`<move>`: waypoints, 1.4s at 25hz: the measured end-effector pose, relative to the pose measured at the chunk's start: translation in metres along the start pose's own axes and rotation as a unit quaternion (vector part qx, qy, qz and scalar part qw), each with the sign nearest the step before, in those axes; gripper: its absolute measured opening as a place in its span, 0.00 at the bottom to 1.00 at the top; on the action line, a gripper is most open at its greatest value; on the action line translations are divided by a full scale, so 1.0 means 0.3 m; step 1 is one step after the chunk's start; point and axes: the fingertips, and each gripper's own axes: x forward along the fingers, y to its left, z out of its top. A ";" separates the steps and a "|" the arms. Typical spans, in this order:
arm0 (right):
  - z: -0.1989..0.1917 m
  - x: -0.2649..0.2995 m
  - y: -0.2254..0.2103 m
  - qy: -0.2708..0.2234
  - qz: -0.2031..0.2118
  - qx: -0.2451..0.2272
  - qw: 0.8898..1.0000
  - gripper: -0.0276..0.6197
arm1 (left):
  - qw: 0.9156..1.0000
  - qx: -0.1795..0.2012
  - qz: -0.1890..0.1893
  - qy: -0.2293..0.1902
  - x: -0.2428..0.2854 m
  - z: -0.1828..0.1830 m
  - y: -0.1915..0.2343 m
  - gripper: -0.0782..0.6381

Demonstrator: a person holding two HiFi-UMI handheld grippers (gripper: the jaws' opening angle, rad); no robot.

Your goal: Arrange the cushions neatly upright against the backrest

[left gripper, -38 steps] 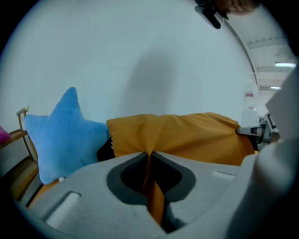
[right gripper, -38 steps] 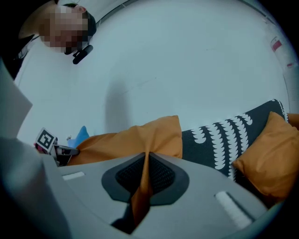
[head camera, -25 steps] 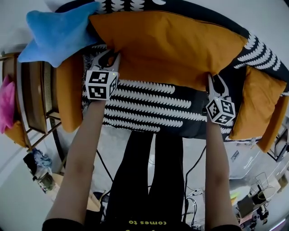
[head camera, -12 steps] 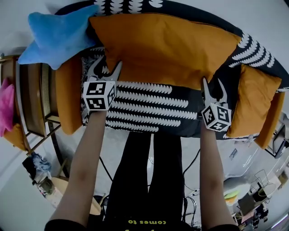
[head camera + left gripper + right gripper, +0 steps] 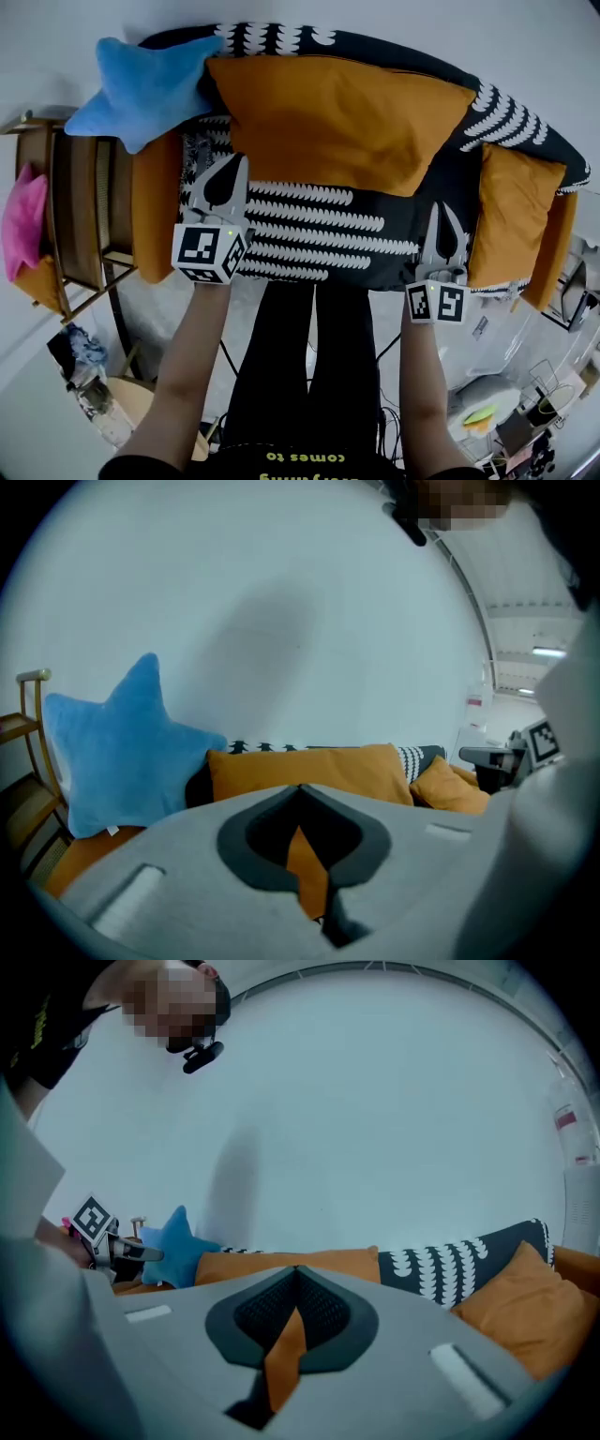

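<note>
Large orange cushion [image 5: 342,122] leans upright along the backrest of the patterned sofa [image 5: 319,220], between a blue star cushion [image 5: 141,89] at the left end and a smaller orange cushion [image 5: 506,216] at the right. Left tool [image 5: 234,164] and right tool [image 5: 441,211] have just closed, jaws together on nothing, over the seat's front, clear of the cushion.

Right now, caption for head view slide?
Left gripper and right gripper, just closed empty, hang before the long orange cushion leaning against the backrest, star cushion beside.
</note>
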 end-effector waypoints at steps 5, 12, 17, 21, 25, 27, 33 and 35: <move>0.175 -0.104 0.054 -0.020 0.005 0.009 1.000 0.06 | 0.999 0.014 -0.016 -0.024 -0.124 0.149 -0.108 0.11; 0.369 -0.217 0.142 -0.025 0.034 0.011 0.999 0.06 | 0.999 0.017 -0.027 -0.042 -0.244 0.329 -0.170 0.11; 0.541 -0.333 0.117 -0.039 0.028 0.014 0.999 0.06 | 0.997 0.023 -0.046 -0.053 -0.312 0.481 -0.313 0.11; 0.661 -0.380 0.088 -0.065 0.009 0.017 0.998 0.06 | 0.995 0.033 -0.062 -0.069 -0.327 0.591 -0.399 0.11; 0.747 -0.410 0.077 -0.084 -0.001 0.016 0.996 0.06 | 0.993 0.035 -0.083 -0.082 -0.306 0.671 -0.489 0.11; 0.778 -0.431 0.051 -0.090 -0.005 0.015 0.996 0.06 | 0.991 0.041 -0.096 -0.086 -0.288 0.709 -0.550 0.11; 0.790 -0.506 -0.160 -0.094 -0.016 0.029 0.995 0.06 | 0.986 0.067 -0.121 -0.096 -0.208 0.777 -0.794 0.11; 0.768 -0.527 -0.237 -0.088 -0.003 0.034 0.996 0.06 | 0.985 0.072 -0.120 -0.104 -0.172 0.786 -0.894 0.11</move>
